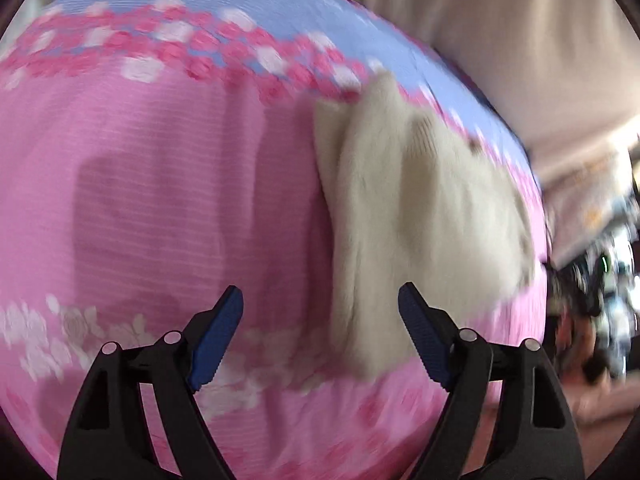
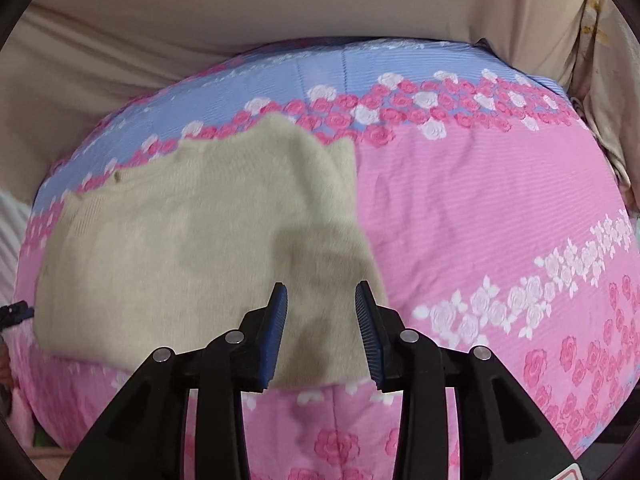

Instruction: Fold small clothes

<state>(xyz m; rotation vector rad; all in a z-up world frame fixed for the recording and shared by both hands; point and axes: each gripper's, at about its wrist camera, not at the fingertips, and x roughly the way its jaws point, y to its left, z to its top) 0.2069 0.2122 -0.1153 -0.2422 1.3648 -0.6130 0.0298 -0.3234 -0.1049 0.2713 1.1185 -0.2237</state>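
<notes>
A cream fuzzy knit garment point(image 2: 192, 240) lies flat on a pink and blue rose-print bedsheet point(image 2: 480, 208). In the left wrist view the garment point(image 1: 420, 216) lies right of centre, blurred. My left gripper point(image 1: 320, 300) is open and empty, above the sheet at the garment's near left edge. My right gripper point(image 2: 322, 296) is open and empty, over the garment's near right corner, its shadow falling on the cloth.
A beige fabric backdrop point(image 2: 240, 12) rises behind the bed. Blurred dark clutter point(image 1: 600, 300) sits off the bed's right side in the left wrist view. The left gripper's dark tip point(image 2: 16, 312) shows at the right wrist view's left edge.
</notes>
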